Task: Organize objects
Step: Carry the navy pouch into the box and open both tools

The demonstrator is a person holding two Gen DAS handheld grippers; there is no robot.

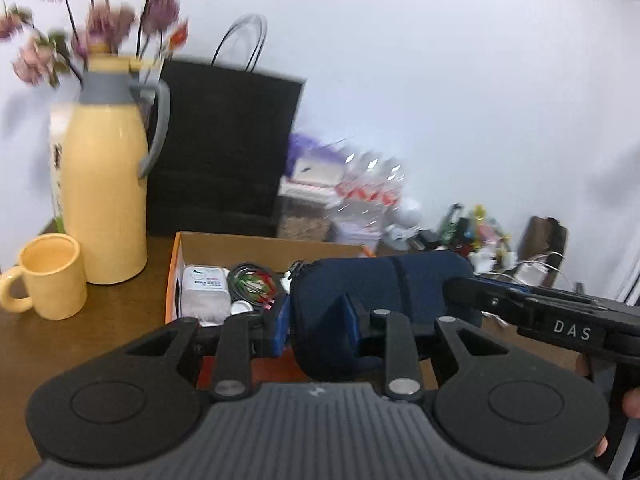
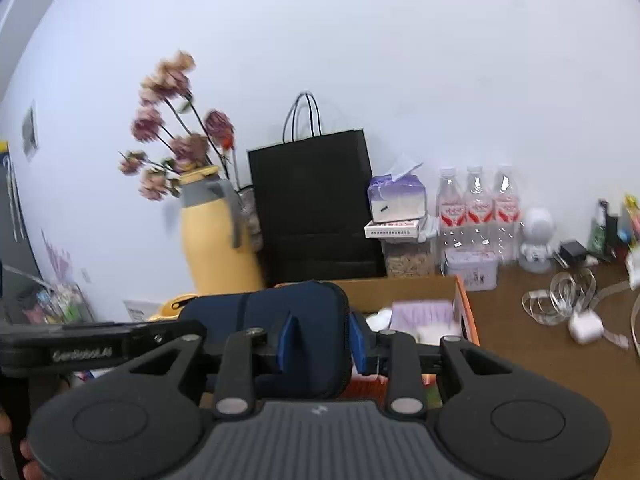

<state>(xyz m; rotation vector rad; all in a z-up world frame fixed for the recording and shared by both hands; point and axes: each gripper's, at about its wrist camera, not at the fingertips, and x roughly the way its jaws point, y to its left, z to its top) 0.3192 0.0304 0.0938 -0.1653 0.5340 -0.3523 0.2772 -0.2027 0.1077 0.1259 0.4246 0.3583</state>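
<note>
Filling the bottom of the left wrist view, the left gripper [image 1: 316, 330] is clamping its blue fingers [image 1: 280, 328] on the left end of a navy zip case [image 1: 380, 292], which is hanging above an open cardboard box [image 1: 256, 242] at frame centre. Inside the box a white packet [image 1: 204, 290] and a coil of cable [image 1: 252, 280] are lying side by side. At the left, a yellow mug [image 1: 52, 276] is standing on the brown counter [image 1: 88, 332] beside a yellow thermos jug [image 1: 106, 184], with blurred pink flowers [image 1: 100, 20] above it and a black paper bag [image 1: 224, 148] behind the box. The right gripper is reaching in from the right edge toward the case's far end, where its fingertips are hidden.

At the bottom of the right wrist view, the right gripper [image 2: 320, 346] is squeezing its blue fingers [image 2: 288, 340] on the near end of the same case [image 2: 280, 312], again over the box [image 2: 460, 300]. Only this view is showing clearly three water bottles [image 2: 476, 212], a tissue pack [image 2: 396, 200], a white figurine [image 2: 536, 240] and loose clear tape [image 2: 560, 296] on the counter [image 2: 540, 364] at the right, while the mug is hidden here.
</note>
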